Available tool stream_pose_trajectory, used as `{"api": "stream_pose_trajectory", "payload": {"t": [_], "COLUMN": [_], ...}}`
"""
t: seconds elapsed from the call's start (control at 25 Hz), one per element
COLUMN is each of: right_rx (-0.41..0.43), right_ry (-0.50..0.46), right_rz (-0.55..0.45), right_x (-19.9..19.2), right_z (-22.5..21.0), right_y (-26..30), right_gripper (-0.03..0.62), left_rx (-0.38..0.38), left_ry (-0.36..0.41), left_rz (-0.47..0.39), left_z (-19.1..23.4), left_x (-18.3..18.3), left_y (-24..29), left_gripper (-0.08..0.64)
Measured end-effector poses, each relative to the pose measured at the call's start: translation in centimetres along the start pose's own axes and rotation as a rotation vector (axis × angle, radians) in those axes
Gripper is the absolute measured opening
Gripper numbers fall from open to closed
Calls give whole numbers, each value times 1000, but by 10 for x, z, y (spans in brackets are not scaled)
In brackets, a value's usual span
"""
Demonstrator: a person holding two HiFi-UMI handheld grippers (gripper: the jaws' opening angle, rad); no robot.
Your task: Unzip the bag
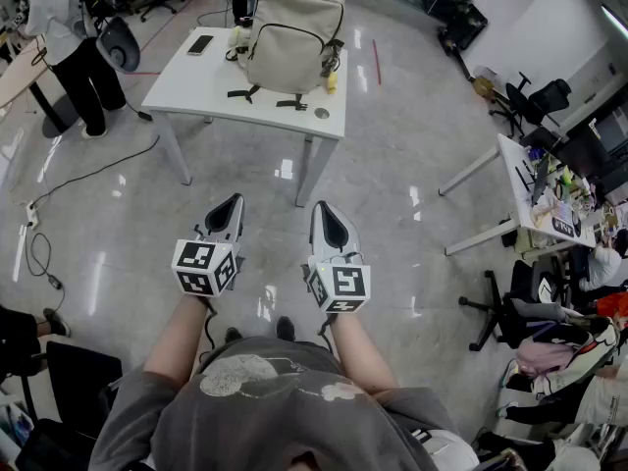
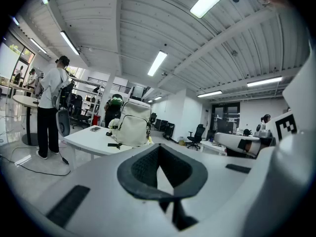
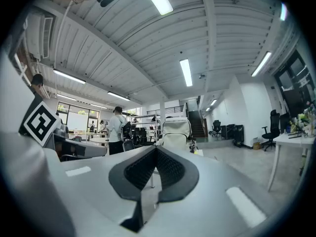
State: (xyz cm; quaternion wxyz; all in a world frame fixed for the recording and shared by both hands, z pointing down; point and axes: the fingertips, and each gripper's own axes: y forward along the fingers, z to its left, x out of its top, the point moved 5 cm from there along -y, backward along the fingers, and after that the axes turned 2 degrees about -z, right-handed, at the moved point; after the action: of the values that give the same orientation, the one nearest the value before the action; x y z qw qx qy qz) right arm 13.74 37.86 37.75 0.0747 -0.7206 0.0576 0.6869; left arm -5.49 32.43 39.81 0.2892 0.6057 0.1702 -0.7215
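The bag [image 1: 292, 35] is seen standing upright on a white worktop [image 1: 196, 81] at the far side of an open stretch of floor, well apart from both grippers. Its long axis runs up and down, and its front is turned toward the person. Dark zip lines can be made out curving over its upper part, but no puller can be told at this range.

The left gripper [image 1: 227, 207] and the right gripper [image 1: 324, 211] are held side by side in front of the person's body, both pointed roughly level toward the worktop. The jaws of each are pressed together at the tips, and nothing is pinched between them.

In the head view the bag lies straight ahead, between the lines of the two grippers and slightly closer to the right one. In the right gripper view it sits almost directly beyond the closed tips; in the left gripper view it is set off to the left of them. Neither gripper is judged meaningfully nearer. The unzipping is judged not yet begun: the whole gap of floor must be crossed first.
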Motion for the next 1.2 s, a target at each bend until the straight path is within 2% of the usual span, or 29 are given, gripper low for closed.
{"api": "stream_pose_trajectory", "payload": {"t": [0.16, 0.32, 0.56, 0.72, 0.88, 1.0, 1.2], "right_rx": [-3, -24, -62, -76, -90, -101, -97], "right_ry": [-20, -24, -13, 53, 40, 46, 16], "right_rz": [14, 13, 20, -46, -22, -6, 35], "right_x": [2, 5, -2, -4, -14, -20, -34], "right_z": [-1, 3, 13, 22, 38, 52, 59], "right_y": [-8, -14, -25, -33, -33, -34, -27], "right_gripper": [-2, -2, -2, -2, 0, 0, 0], "left_rx": [-19, -49, -126, -147, -204, -230, -229], "left_ry": [-19, -4, 97, 118, 184, 167, 117], "left_rz": [-3, 3, -3, 1, 13, 24, 38], "left_z": [-7, -10, -18, -16, -13, -4, 14], "left_x": [-1, 0, 2, -2, -7, -11, -19], "left_y": [5, 3, -7, -23, -46, -58, -54], "left_gripper": [5, 5, 5, 5, 5, 6, 6]}}
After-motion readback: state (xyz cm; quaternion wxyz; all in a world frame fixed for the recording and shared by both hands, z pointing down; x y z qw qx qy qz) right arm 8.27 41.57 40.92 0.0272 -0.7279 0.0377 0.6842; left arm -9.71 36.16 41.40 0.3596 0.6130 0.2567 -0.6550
